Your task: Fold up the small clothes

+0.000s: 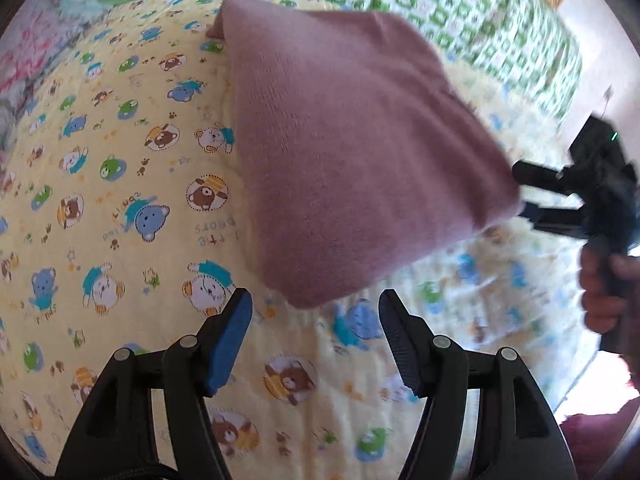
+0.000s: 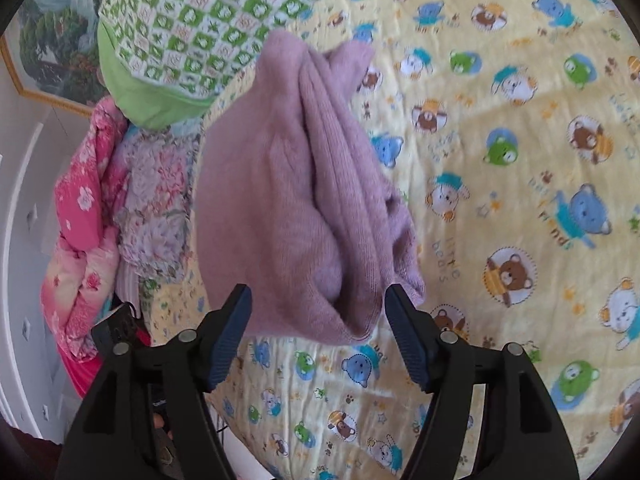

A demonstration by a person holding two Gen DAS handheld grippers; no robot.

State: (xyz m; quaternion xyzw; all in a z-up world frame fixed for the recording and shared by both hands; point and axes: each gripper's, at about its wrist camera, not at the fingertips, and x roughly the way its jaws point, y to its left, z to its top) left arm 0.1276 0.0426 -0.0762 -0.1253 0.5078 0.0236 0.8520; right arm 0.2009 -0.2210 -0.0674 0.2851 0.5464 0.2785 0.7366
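Left wrist view: the left gripper [image 1: 316, 336] is seen with its two fingers spread wide apart, and nothing is held between them. A folded mauve knit garment [image 1: 348, 160] lies on the yellow bear-print bed sheet [image 1: 120, 200], ahead of the fingertips. Its nearest corner is found just beyond the gap between the blue-padded fingers [image 1: 228, 344], slightly nearer the left one in the picture; whether it is touched by either cannot be told. At the garment's right corner the right gripper [image 1: 532, 188] is seen from the side, held by a hand [image 1: 604, 288]; its fingers reach to the cloth's edge, but motion blur hides how they stand here. A green checked quilt [image 1: 440, 4] lies behind the garment.

Right wrist view: the right gripper [image 2: 318, 334] is shown with its fingers wide open and empty. The garment [image 2: 288, 208] is seen end-on, its stacked folded layers visible, resting on the sheet [image 2: 520, 160]. Its near edge lies between and just ahead of the two fingertips, close to both pads, with no grip made on it. To the left, the green checked quilt [image 2: 192, 20] and a pink floral blanket [image 2: 84, 220] are piled up.
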